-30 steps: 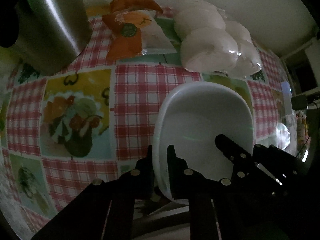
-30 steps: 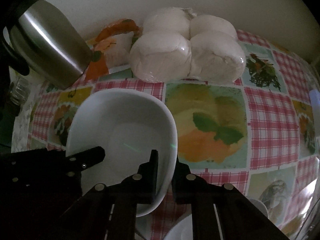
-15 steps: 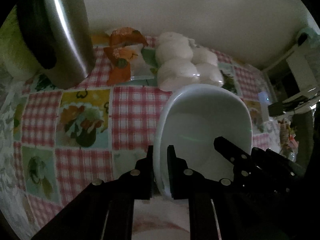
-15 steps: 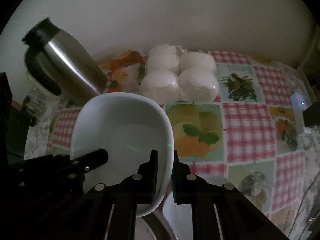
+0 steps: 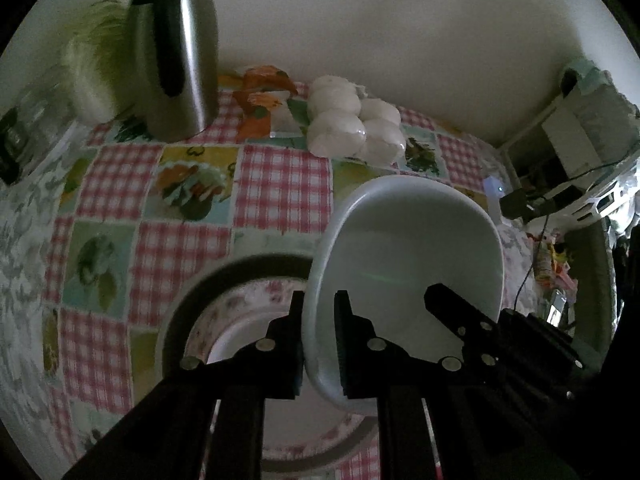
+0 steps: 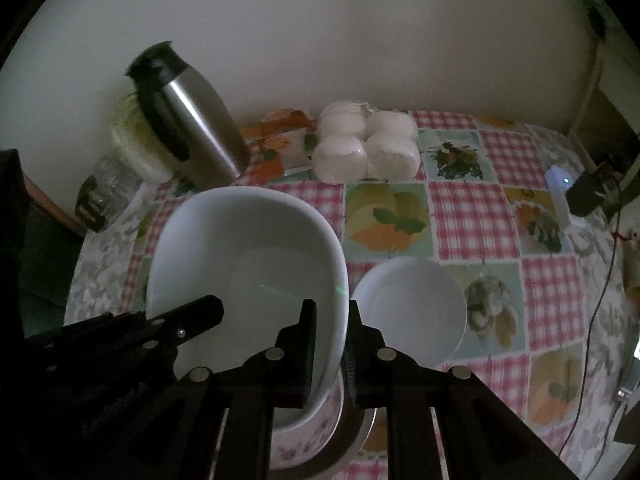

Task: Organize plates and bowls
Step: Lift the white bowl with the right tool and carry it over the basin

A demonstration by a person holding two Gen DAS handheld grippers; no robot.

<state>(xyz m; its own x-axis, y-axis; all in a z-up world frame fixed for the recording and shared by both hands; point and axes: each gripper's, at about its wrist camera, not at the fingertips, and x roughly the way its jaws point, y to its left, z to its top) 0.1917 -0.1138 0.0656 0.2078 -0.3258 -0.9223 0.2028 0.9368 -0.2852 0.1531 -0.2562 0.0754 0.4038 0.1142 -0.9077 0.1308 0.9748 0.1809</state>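
Observation:
A large white rounded-square bowl (image 5: 408, 248) (image 6: 248, 248) is held up off the table by both grippers. My left gripper (image 5: 319, 312) is shut on its left rim. My right gripper (image 6: 331, 320) is shut on its right rim; the other gripper's fingers show inside the bowl in each view. Below the bowl lies a floral plate with a dark rim (image 5: 224, 312) (image 6: 316, 432). A smaller white round bowl (image 6: 412, 312) sits on the table to the right of the plate.
A steel thermos jug (image 5: 176, 52) (image 6: 188, 120) stands at the back left. Wrapped white buns (image 5: 352, 128) (image 6: 368, 148) and an orange packet (image 5: 260, 108) lie by the wall. A white plug-in device (image 6: 560, 192) and cables are at the right edge.
Both grippers have pulled back and up with the white bowl, away from the buns. The floral plate and the small bowl have come into view beneath.

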